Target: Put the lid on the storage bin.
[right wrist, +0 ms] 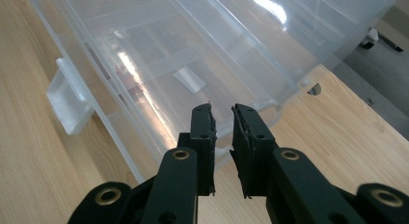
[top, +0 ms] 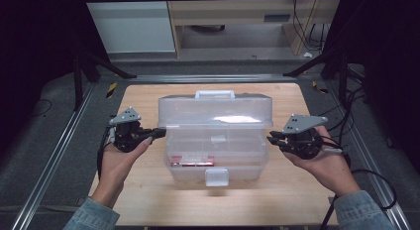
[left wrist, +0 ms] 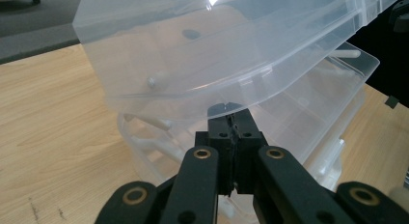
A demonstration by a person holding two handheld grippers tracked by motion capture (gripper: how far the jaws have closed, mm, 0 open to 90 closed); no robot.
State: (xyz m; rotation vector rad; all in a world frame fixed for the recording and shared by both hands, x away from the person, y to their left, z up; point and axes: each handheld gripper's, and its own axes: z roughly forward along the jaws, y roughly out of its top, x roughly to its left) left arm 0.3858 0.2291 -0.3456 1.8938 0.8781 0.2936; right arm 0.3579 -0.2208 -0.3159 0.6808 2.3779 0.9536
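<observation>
A clear plastic toolbox, lid raised, sits mid-table. The left gripper is pinched tight, seemingly on the lid's left rim. The right gripper, jaws slightly apart, holds nothing beside the box's right end.

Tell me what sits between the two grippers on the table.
In the high view, the clear plastic toolbox, lid raised, stands between the left gripper and the right gripper on the wooden table.
</observation>
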